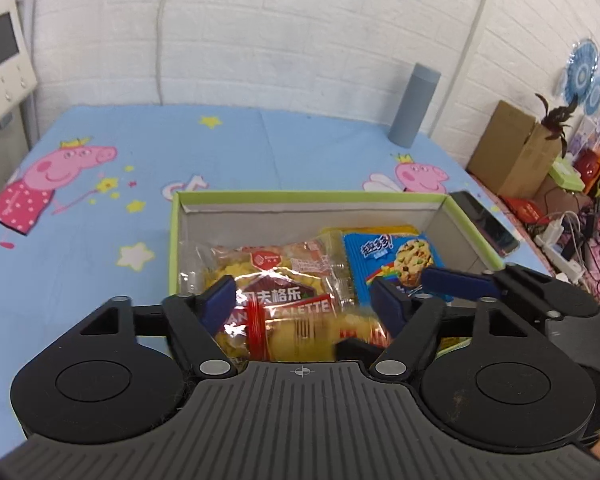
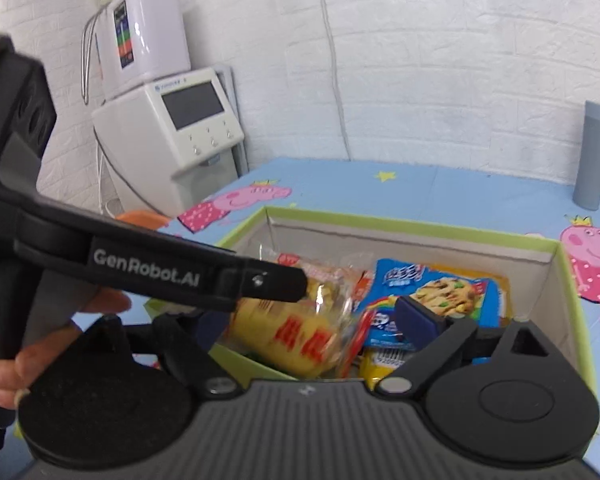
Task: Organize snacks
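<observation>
A green-rimmed cardboard box sits on the blue cartoon mat and holds several snack packs. My left gripper hovers over the box's near edge, jaws open, around a clear pack of yellow biscuits with a red label. A blue cookie pack lies at the box's right. In the right wrist view my right gripper is open over the box, with a yellow cake pack between its fingers. The left gripper's black body crosses that view. The blue cookie pack lies behind.
A grey cylinder stands at the mat's far edge. A phone lies right of the box. A white machine stands left of the table. A cardboard box and cables clutter the right.
</observation>
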`<act>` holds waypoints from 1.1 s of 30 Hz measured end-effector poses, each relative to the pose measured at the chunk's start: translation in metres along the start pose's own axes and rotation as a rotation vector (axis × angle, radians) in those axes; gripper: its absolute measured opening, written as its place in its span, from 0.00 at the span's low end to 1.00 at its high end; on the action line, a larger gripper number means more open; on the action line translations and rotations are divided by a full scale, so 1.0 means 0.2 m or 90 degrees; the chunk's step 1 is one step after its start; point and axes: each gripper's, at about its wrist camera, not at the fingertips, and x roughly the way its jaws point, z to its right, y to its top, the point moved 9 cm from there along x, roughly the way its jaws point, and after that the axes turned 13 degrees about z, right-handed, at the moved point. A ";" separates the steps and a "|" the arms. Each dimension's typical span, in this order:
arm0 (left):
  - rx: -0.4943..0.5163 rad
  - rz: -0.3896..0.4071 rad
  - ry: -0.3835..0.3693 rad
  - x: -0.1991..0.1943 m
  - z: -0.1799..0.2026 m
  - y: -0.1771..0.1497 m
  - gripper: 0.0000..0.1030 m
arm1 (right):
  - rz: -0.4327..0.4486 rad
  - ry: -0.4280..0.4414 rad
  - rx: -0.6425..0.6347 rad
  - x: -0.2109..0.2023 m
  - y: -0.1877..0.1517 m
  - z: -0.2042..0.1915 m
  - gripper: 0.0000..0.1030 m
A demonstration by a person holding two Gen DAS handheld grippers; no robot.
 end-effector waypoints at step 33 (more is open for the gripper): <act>0.004 -0.058 -0.035 -0.42 0.26 -0.54 0.72 | -0.040 -0.112 0.124 -0.86 -0.60 0.04 0.91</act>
